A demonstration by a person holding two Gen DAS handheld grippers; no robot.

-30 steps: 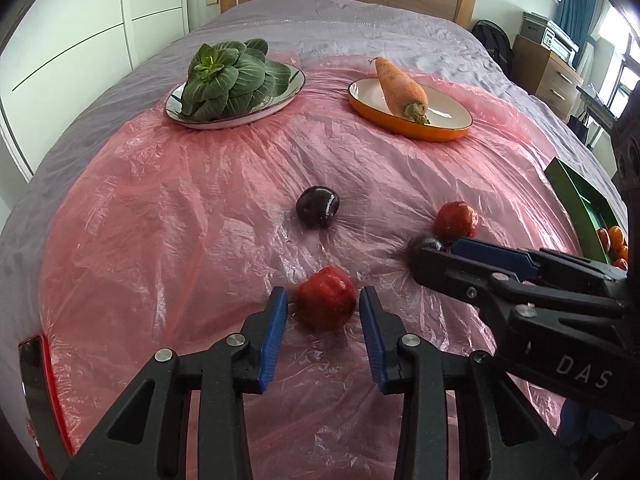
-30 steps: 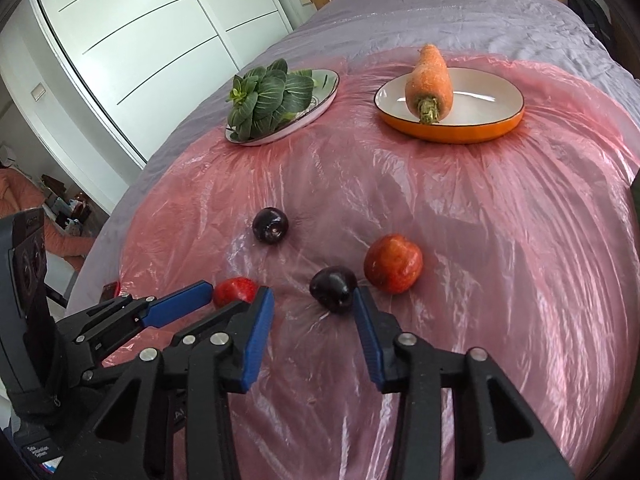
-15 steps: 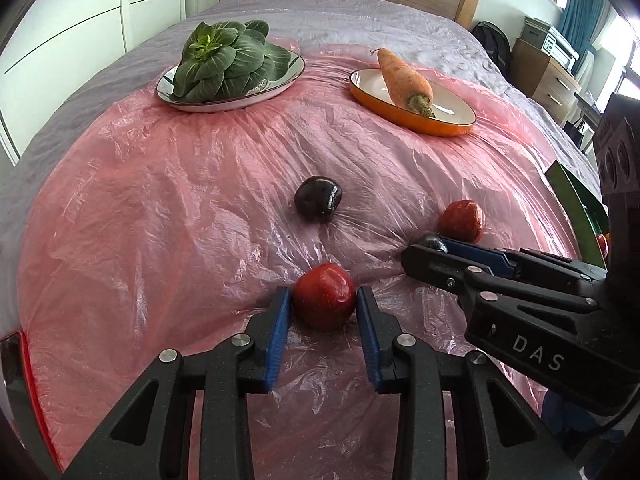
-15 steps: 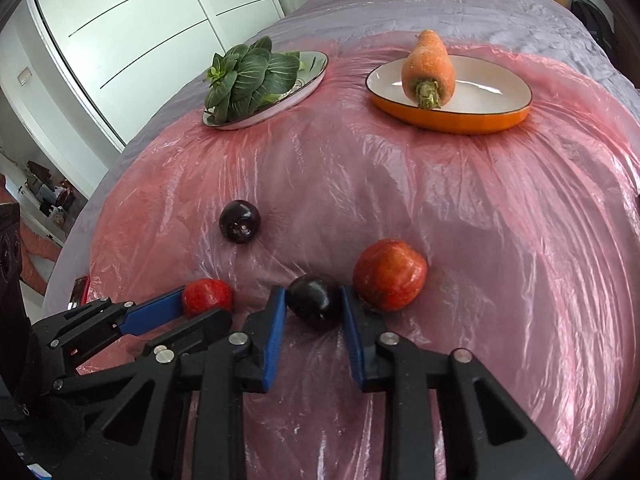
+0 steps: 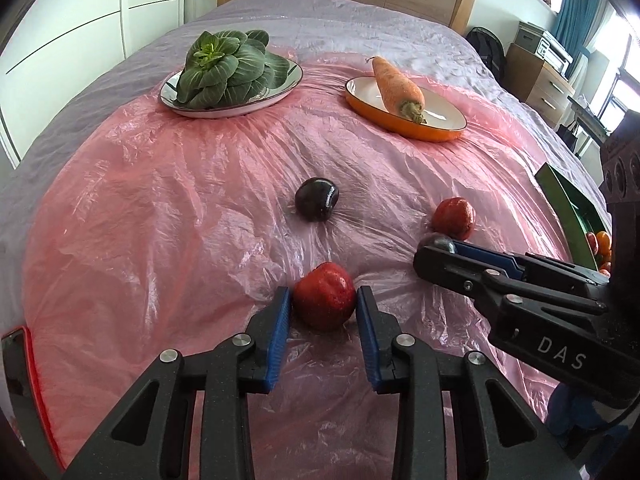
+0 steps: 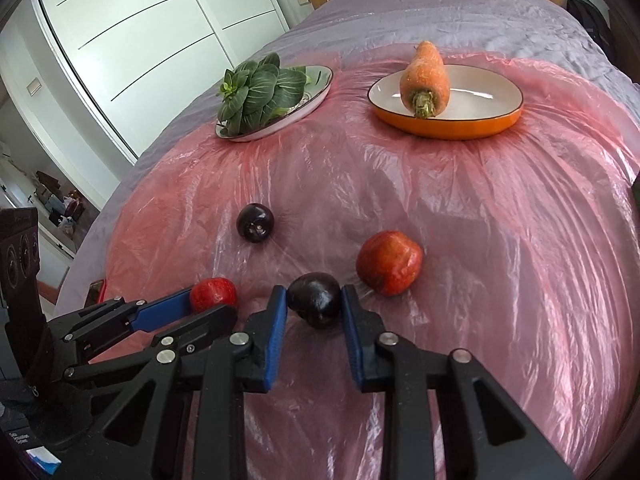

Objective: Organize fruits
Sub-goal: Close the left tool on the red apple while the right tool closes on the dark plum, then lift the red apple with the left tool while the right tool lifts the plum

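Observation:
My left gripper (image 5: 323, 304) is shut on a small red fruit (image 5: 324, 301) that rests on the pink plastic sheet (image 5: 160, 216). My right gripper (image 6: 313, 304) is shut on a dark plum (image 6: 314, 298), also on the sheet. The right gripper shows in the left wrist view (image 5: 444, 250), the left one in the right wrist view (image 6: 208, 300). A second dark plum (image 5: 317, 204) lies free further ahead, also in the right wrist view (image 6: 255, 223). A larger red fruit (image 6: 389, 262) lies just right of the held plum, also in the left wrist view (image 5: 453, 218).
A white plate (image 5: 176, 98) holds bok choy (image 5: 228, 74) at the far left. An orange dish (image 5: 412, 128) holds a carrot (image 5: 398, 88) at the far right. A green tray (image 5: 568, 208) with small fruits sits at the right edge. The sheet covers a grey bed.
Both grippers moved forward and closed: the left onto the small red fruit, the right onto the near dark plum. The other fruits stayed in place.

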